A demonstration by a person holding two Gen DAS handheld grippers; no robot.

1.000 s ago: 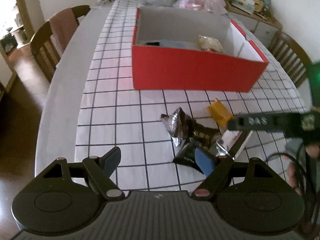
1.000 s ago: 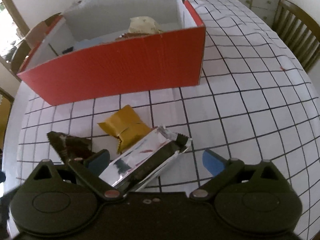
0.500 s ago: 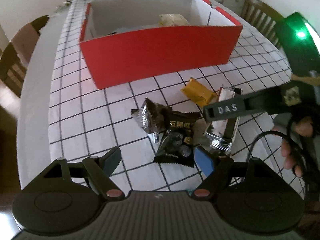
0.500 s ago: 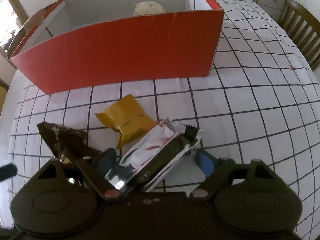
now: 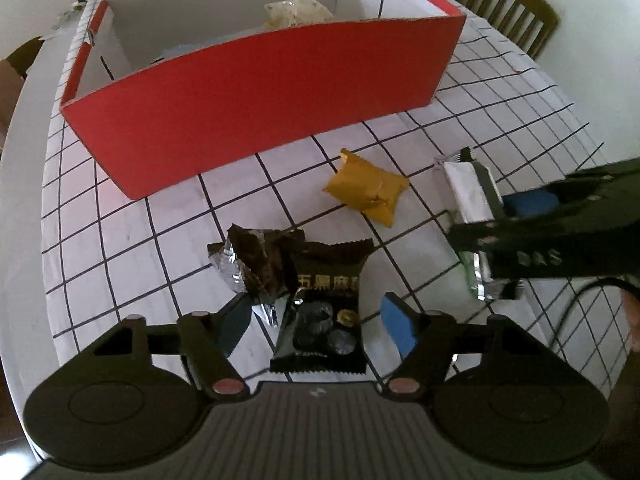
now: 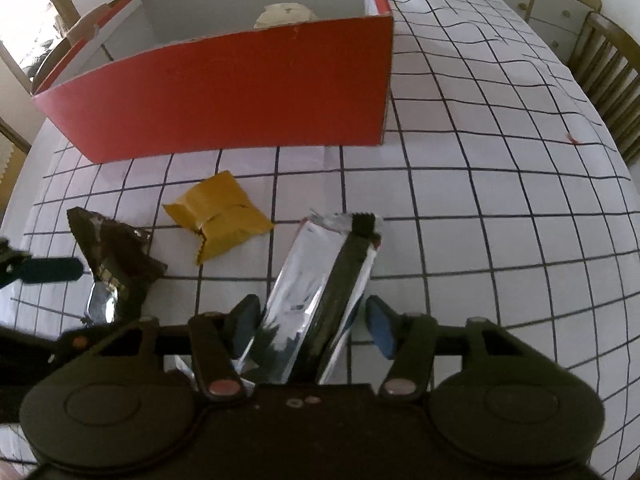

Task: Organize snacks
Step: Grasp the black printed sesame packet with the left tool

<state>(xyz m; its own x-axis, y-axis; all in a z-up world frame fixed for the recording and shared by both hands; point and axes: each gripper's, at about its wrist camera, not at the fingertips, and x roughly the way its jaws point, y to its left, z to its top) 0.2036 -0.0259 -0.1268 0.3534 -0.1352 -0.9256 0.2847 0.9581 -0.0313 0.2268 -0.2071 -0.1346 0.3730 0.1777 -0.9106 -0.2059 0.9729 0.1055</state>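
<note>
A red box (image 5: pixel 256 96) (image 6: pixel 224 92) stands on the checked cloth with a pale snack (image 5: pixel 298 12) inside. In front lie a yellow packet (image 5: pixel 366 190) (image 6: pixel 218 216), a crumpled dark wrapper (image 5: pixel 252 264) (image 6: pixel 114 256), a black packet (image 5: pixel 324 304) and a long silver bar (image 6: pixel 320 296) (image 5: pixel 472 200). My left gripper (image 5: pixel 316 324) is open, its fingers either side of the black packet. My right gripper (image 6: pixel 310 324) is open, its fingers close on both sides of the silver bar.
Wooden chairs stand at the table's right side (image 5: pixel 504 0) (image 6: pixel 608 64) and another at the left (image 5: pixel 16 64). A cabinet (image 6: pixel 556 8) is at the back right. The right gripper's body (image 5: pixel 560 236) crosses the left wrist view at the right.
Both grippers have moved forward and lower toward the snacks. The left one now straddles the black packet. The right one has closed in around the silver bar.
</note>
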